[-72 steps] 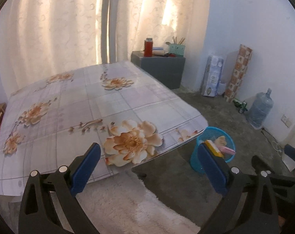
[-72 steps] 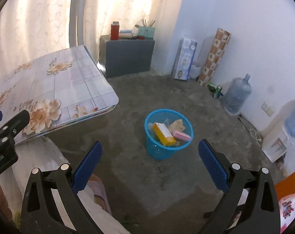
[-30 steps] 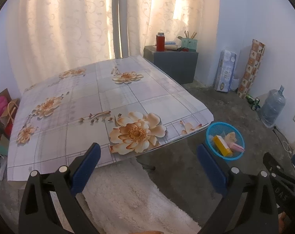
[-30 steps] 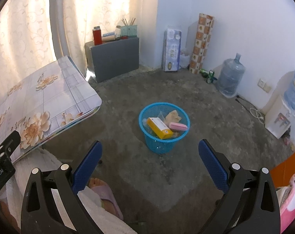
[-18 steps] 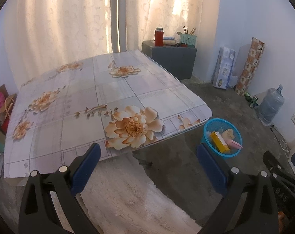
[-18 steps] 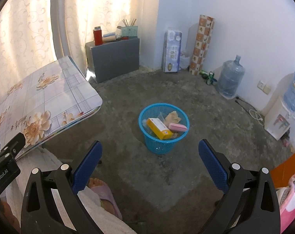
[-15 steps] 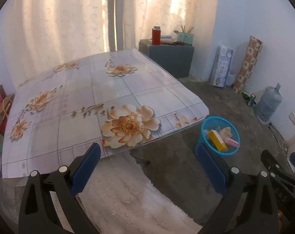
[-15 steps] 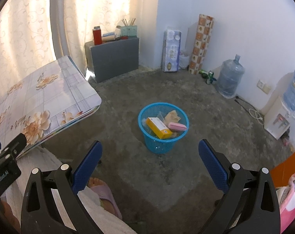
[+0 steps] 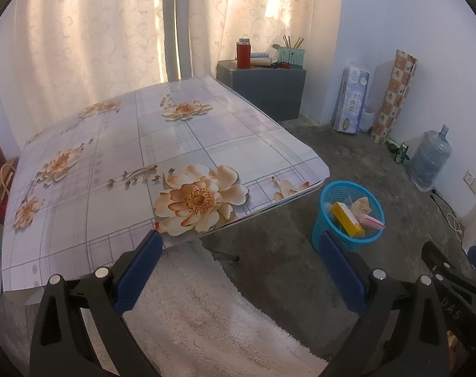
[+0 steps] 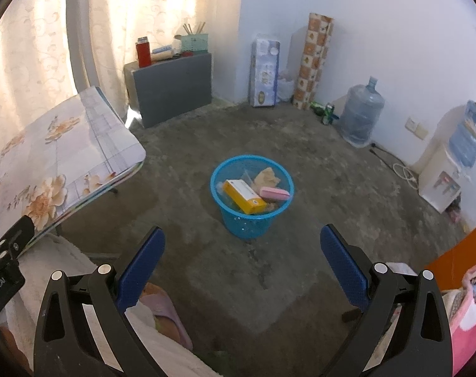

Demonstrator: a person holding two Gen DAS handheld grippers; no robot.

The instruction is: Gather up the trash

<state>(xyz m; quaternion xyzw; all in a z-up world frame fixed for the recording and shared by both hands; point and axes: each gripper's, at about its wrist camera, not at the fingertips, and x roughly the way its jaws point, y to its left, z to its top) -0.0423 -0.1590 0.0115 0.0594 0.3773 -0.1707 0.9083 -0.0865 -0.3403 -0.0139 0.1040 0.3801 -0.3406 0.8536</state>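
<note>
Blue mesh basket [image 10: 252, 207] standing upright on the bare concrete floor [image 10: 316, 169], just beside the corner of the low table [image 9: 175, 144] (its floral cloth carries nothing). The basket holds the collected trash: a yellow-orange carton [image 10: 243, 196] lying tilted across the middle, a pink bar-shaped packet [image 10: 275, 193] resting against the right rim, a crumpled tan wrapper [image 10: 267, 176] behind both, and a clear plastic scrap, too faint to identify. Left gripper [image 9: 241, 264]: jaws spread wide, blue pads empty, held over a white shaggy rug [image 9: 206, 320] at the table's near edge. Right gripper [image 10: 242, 260]: jaws equally wide apart, holding nothing, aimed at the floor just in front of the basket. Background, along the wall: grey cabinet [image 10: 172, 88] bearing a red flask [image 10: 143, 51] and a green holder of sticks, a pack of paper rolls [image 10: 264, 70], a patterned roll [image 10: 315, 59], a water jug [image 10: 360, 116] and a white dispenser [image 10: 448, 169]. Nothing lies between either gripper and the basket.
</note>
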